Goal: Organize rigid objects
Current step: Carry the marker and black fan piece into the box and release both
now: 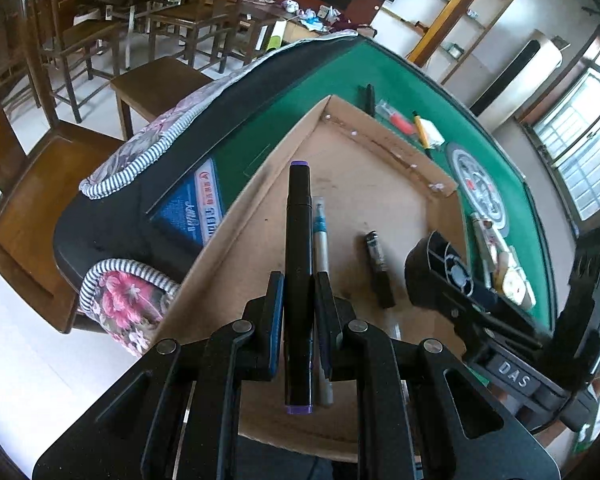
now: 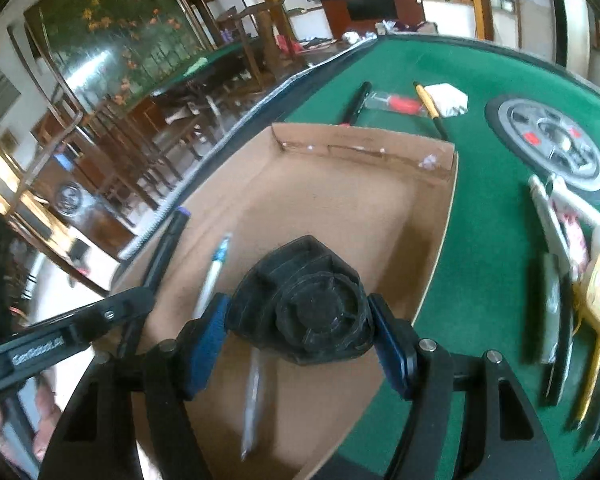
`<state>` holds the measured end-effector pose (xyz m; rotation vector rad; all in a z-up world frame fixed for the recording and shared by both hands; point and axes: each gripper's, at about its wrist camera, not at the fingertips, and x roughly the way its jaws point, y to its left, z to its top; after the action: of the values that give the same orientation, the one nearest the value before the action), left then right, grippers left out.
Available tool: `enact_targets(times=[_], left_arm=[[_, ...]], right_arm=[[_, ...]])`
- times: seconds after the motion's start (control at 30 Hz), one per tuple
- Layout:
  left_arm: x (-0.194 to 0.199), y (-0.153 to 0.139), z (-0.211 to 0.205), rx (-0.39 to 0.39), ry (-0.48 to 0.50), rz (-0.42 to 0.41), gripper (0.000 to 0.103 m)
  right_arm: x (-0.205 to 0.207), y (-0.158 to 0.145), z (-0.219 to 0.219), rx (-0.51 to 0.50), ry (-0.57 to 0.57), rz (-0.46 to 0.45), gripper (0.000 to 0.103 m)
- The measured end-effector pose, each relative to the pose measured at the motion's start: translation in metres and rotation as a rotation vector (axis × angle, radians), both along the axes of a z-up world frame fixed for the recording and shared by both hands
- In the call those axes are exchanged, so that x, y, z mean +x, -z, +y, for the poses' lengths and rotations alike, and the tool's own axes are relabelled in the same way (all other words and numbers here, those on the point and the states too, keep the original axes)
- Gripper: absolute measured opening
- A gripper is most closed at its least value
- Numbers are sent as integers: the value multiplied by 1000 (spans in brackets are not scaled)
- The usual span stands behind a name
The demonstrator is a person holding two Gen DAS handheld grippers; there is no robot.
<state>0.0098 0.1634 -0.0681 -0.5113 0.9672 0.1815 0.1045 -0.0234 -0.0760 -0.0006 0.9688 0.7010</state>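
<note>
A shallow cardboard tray (image 1: 380, 184) (image 2: 340, 200) lies on the green table. My left gripper (image 1: 299, 292) is shut on a black marker with purple ends (image 1: 299, 240) and holds it over the tray. A silver pen with a blue band (image 1: 321, 236) (image 2: 216, 272) lies in the tray beside it. A small black lighter-like item (image 1: 378, 268) also lies in the tray. My right gripper (image 2: 300, 320) is shut on a black round plastic part (image 2: 308, 300) over the tray. That part and the right gripper show in the left wrist view (image 1: 444, 268).
On the green table (image 2: 480, 240) beyond the tray lie a black pen (image 2: 356, 102), a red-handled tool (image 2: 396, 102), a yellow pencil (image 2: 428, 106) and white paper (image 2: 448, 98). A round disc (image 2: 552, 144) and several tools (image 2: 560, 280) lie to the right. Chairs stand to the left.
</note>
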Motion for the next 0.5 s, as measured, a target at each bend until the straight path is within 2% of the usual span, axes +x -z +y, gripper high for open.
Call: enact_targets(times=[0.33,0.5], left_arm=[[9,16,-4,30,23,65,14],[10,21,-6,32,27,90,14]], right_arm=[[0,7,19,-115,15,-62,70],[1,7,21,-145,6,-57,70]])
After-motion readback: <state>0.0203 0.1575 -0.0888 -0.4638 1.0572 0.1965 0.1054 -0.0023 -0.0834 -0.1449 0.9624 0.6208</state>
